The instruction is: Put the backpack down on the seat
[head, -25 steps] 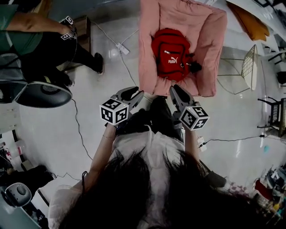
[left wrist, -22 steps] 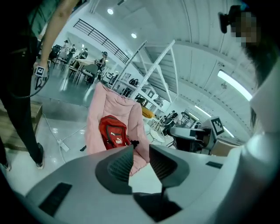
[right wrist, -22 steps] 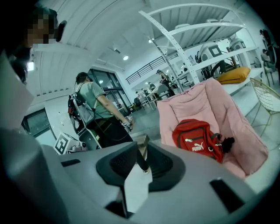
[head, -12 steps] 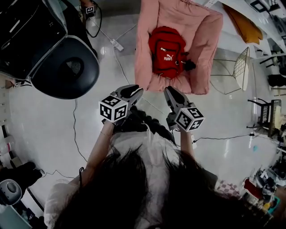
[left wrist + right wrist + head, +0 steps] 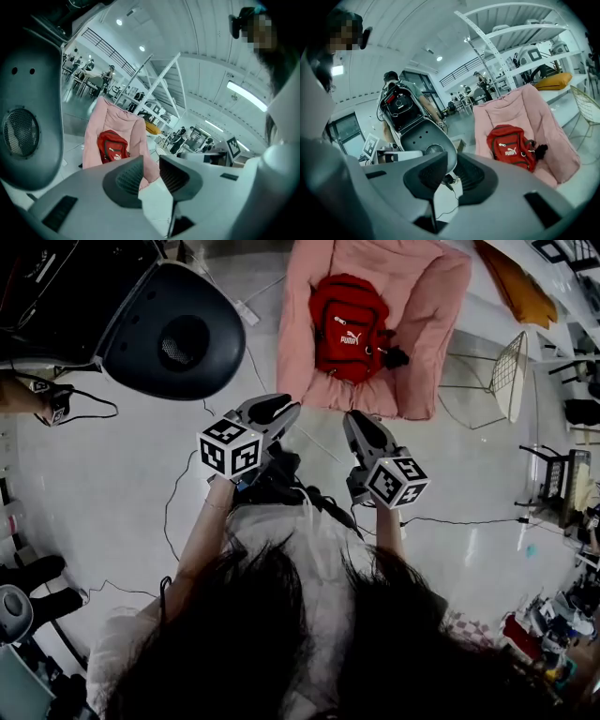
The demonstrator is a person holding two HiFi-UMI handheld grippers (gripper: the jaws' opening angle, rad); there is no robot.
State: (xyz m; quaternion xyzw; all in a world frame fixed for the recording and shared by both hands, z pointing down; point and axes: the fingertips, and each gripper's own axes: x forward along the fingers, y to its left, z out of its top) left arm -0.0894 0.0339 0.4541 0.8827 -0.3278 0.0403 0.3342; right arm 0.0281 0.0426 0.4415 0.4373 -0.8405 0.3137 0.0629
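Note:
The red backpack (image 5: 349, 326) lies upright against the back of the pink padded seat (image 5: 298, 343), with a black strap end at its right side. Both grippers hover over the floor short of the seat, apart from the bag. My left gripper (image 5: 281, 410) has just been closing; a narrow gap remains and nothing is between its pads. My right gripper (image 5: 355, 422) has also just been closing, its pads nearly together and empty. The backpack (image 5: 111, 146) on the seat (image 5: 115, 119) shows past my left gripper (image 5: 151, 164). The backpack (image 5: 511, 146) and seat (image 5: 525, 112) lie right of my right gripper (image 5: 452, 161).
A big black rounded machine (image 5: 173, 329) stands left of the seat, close to my left gripper, and fills the left gripper view's edge (image 5: 28, 117). A wire chair (image 5: 511, 376) stands right of the seat. Cables (image 5: 178, 493) trail over the floor. A person's hand (image 5: 47, 399) shows at far left.
Both grippers have drawn back from the seat and lifted a little. The backpack stays on the seat. The black machine has come further into the upper left of the head view.

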